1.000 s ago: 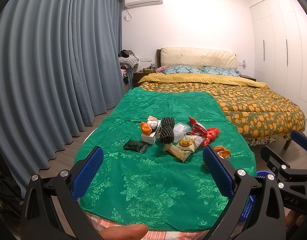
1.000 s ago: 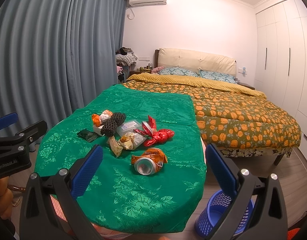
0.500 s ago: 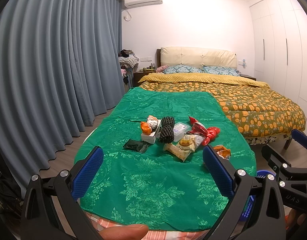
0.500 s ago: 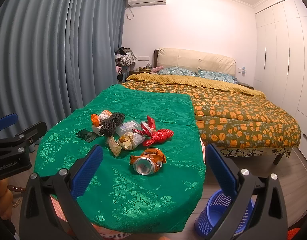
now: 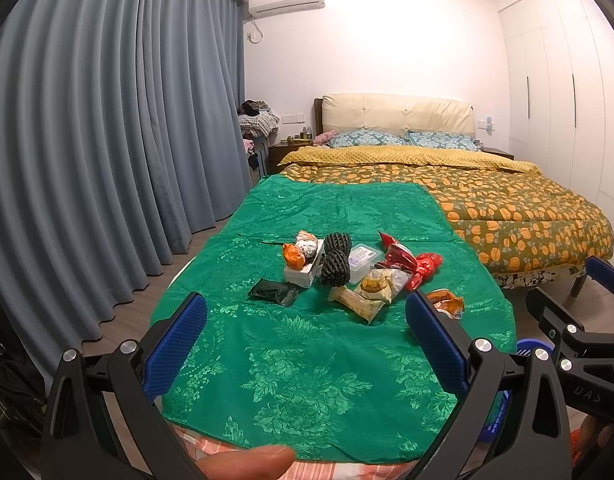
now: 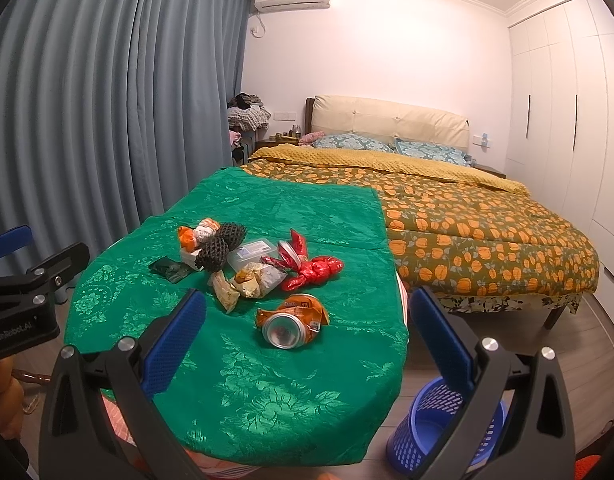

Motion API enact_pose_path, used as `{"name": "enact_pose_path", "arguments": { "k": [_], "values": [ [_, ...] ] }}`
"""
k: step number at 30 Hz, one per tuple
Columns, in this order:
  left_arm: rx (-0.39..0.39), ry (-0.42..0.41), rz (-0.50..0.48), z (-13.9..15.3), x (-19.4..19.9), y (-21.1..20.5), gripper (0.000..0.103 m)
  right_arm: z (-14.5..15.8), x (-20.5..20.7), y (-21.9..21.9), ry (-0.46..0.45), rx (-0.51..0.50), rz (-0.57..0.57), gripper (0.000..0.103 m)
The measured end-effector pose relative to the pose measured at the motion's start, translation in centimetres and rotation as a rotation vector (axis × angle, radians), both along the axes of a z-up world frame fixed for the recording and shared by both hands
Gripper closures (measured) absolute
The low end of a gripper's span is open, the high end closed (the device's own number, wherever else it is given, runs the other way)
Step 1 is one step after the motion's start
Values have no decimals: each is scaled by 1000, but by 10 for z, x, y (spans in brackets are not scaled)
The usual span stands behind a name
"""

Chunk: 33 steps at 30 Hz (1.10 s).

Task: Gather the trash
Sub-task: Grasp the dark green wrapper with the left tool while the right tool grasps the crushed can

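Green-clothed desk heaped with trash, both grippers' fingers spread, empty.
Crushed can whole only from right gripper; half hidden behind left gripper elsewhere. Blue basket below desk's right edge.

right gripper: jaws wide apart, nothing between the blue pads, hovering over near edge of counter
left gripper: partly in view at left edge, beside counter; jaw state unclear
counter: covered by green floral cloth
crushed orange soda can: lying on its side, open end toward camera, apart from the pile
trash pile: two black foam nets, clear plastic box, red wrappers, snack bags, dark green packet, all touching or just beside
blue mesh basket: on floor, right of counter, upright
bed: orange-pattern quilt, behind counter
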<state>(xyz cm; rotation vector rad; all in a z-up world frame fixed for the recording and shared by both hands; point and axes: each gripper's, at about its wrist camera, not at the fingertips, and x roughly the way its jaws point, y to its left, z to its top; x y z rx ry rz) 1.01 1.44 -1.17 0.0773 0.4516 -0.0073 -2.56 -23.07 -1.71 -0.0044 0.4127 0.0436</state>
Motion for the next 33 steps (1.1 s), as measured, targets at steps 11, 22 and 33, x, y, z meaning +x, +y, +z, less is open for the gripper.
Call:
{"name": "enact_pose_path", "arguments": {
  "k": [11, 22, 33],
  "values": [
    [38, -7, 7, -4, 1, -12, 5, -6, 4, -1, 16, -4, -12, 4],
    [47, 2, 3, -12, 10, -16, 5, -15, 13, -13, 35, 14, -33, 4],
    [51, 162, 21, -60, 50, -9, 5, -46, 38, -17, 104, 17, -34, 4]
  ]
}}
